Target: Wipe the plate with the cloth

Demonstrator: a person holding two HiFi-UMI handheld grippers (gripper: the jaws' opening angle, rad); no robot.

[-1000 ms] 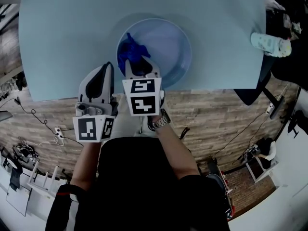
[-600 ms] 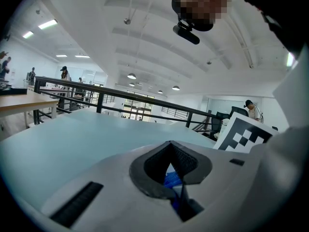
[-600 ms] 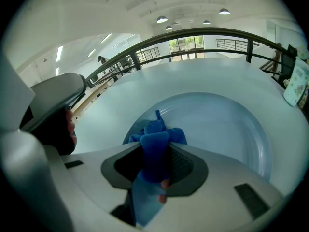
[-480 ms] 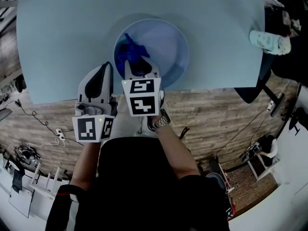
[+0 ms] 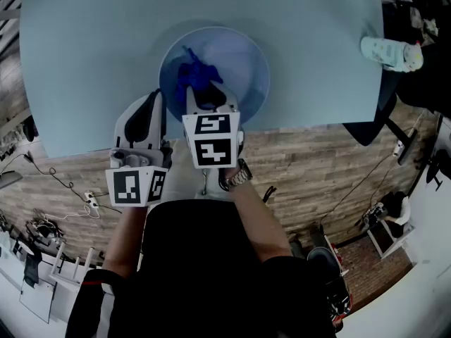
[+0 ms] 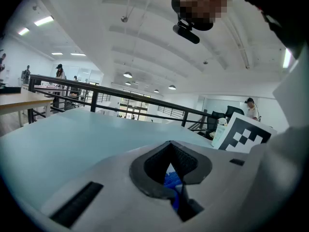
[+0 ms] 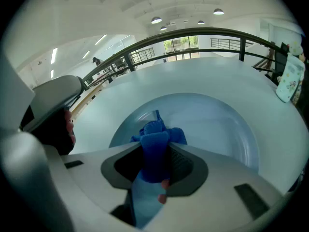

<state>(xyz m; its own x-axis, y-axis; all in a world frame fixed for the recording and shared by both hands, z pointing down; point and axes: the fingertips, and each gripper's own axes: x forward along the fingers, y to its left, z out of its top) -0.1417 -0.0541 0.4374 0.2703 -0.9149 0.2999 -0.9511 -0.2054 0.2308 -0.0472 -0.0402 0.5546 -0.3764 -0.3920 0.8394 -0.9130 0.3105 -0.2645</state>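
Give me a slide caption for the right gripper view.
Right gripper clamps a bunched blue cloth over a pale blue plate on the table.

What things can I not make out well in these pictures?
Contact of cloth and plate: in the head view the right tool covers the cloth's near part; in the right gripper view its jaws hide the underside.
Plate in the left gripper view: hidden behind the left tool; only a blue sliver shows.
White object at the far right: too small in the head view to name.
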